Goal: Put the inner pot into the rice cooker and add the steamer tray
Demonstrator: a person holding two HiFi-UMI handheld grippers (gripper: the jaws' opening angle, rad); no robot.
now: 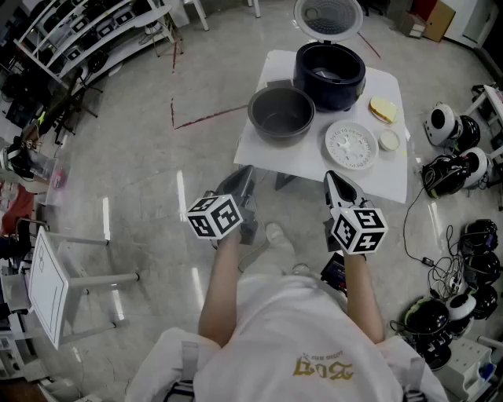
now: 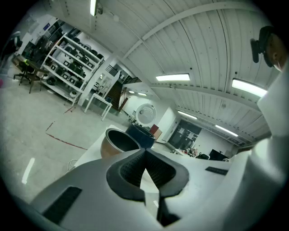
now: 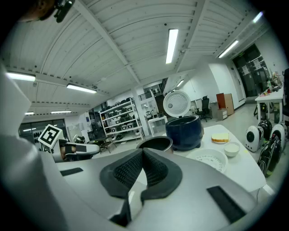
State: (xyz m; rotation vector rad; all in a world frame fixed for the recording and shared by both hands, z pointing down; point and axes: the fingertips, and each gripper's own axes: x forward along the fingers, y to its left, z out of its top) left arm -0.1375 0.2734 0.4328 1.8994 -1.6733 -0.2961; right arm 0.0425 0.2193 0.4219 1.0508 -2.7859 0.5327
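Ahead of my left claw [image 2: 144, 151], the inner pot [image 1: 281, 112] is dull grey metal inside, coppery outside; beyond it, the rice cooker [image 1: 330, 74] gleams dark blue. Ahead of my right claw [image 3: 142, 151]: smooth white plastic steamer tray [image 1: 351, 144], matt white tabletop [image 1: 259, 145]. Pads [image 3: 128, 170] ribbed, black; floor [image 1: 157, 173] below glossy.

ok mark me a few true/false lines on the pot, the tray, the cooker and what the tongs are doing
1. The inner pot sits inside the rice cooker. False: it stands on the table beside the cooker.
2. The cooker's lid is open. True.
3. The left tongs hold the steamer tray. False: they are shut on nothing, and the tray lies on the table.
4. The right tongs are shut and empty. True.
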